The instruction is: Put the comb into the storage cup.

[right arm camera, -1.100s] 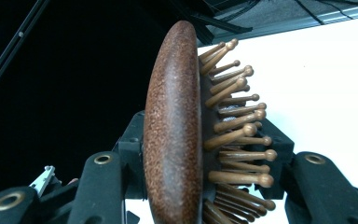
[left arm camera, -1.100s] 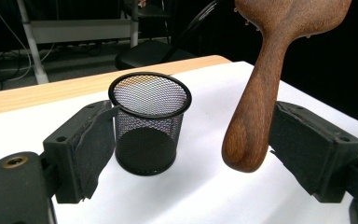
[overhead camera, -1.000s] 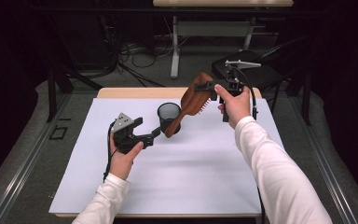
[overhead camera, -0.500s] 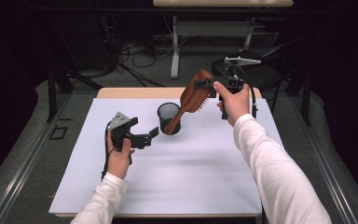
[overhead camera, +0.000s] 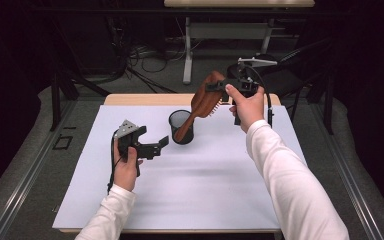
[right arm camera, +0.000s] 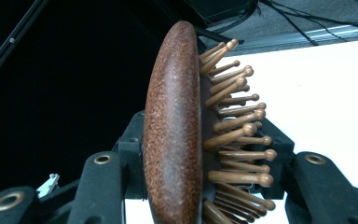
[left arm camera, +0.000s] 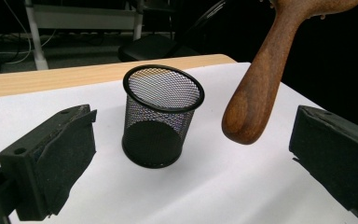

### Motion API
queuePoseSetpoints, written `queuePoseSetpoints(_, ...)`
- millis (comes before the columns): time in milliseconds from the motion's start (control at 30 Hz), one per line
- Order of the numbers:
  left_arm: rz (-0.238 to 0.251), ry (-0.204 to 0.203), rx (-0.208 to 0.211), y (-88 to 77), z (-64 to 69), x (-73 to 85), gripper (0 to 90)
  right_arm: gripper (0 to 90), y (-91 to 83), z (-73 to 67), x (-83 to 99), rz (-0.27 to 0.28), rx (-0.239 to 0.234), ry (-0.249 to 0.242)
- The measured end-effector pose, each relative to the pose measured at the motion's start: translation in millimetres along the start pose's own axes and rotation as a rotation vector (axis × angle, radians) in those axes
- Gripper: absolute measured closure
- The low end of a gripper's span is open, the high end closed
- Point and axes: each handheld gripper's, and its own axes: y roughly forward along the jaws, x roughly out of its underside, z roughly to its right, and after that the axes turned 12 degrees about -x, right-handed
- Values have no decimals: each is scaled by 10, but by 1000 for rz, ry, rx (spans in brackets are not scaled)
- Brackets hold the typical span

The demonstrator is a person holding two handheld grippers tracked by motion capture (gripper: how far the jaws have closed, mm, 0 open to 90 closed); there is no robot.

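A black mesh cup (overhead camera: 181, 121) (left arm camera: 161, 116) stands upright on the white sheet. A wooden paddle hairbrush (overhead camera: 206, 99) is held tilted above it, and my right gripper (overhead camera: 225, 86) (right arm camera: 205, 186) is shut on the brush head (right arm camera: 175, 126), bristles to the right in the right gripper view. The brush handle (left arm camera: 261, 79) slopes down and ends beside the cup's rim, outside the cup and off the table. My left gripper (overhead camera: 161, 145) (left arm camera: 191, 163) stands open just left of the cup, aimed at it, with nothing between its jaws.
The white sheet (overhead camera: 195, 190) covers most of the wooden table (overhead camera: 130, 99). Behind the table are a desk frame (overhead camera: 187, 55), floor cables and black stands. Dark floor surrounds the table on both sides.
The brush handle's tip has swung slightly left toward the cup. My left hand has shifted a little away from me. The cup has stayed put.
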Motion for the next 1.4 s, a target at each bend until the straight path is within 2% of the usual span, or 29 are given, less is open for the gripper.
queuePoseSetpoints(433, -9, 0, 3, -11, 2, -5, 3, 483, 37, 34, -32, 50, 31, 13)
queuePoseSetpoints(800, -12, 2, 5, -8, 9, -5, 3, 484, 69, 56, -41, 96, 90, 7)
queuePoseSetpoints(1400, -7, -11, 5, -26, -26, -19, 3, 484, 193, 121, -54, 176, 125, 14)
